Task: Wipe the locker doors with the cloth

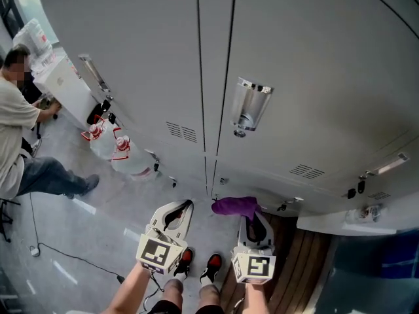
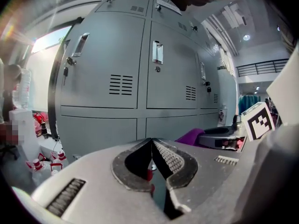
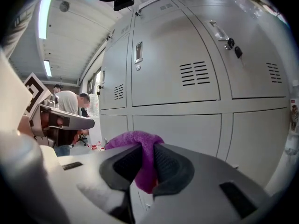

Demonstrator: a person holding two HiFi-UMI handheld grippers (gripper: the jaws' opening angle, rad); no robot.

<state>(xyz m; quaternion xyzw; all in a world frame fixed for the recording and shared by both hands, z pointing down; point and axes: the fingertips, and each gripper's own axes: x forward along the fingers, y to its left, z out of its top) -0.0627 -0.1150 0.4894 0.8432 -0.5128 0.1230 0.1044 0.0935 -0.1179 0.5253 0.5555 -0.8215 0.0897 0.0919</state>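
Right claw (image 3: 145, 164) pinches cloth (image 3: 133, 139) near lower locker doors (image 3: 177, 129).

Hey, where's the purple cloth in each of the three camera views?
Head view: purple cloth lower centre, at the right claw tip, by the locker base.
Left gripper view: cloth right of centre, beyond the left claw.
Right gripper view: cloth bottom centre, pinched in the right claw.
Shared landmark: grey locker doors behind it.
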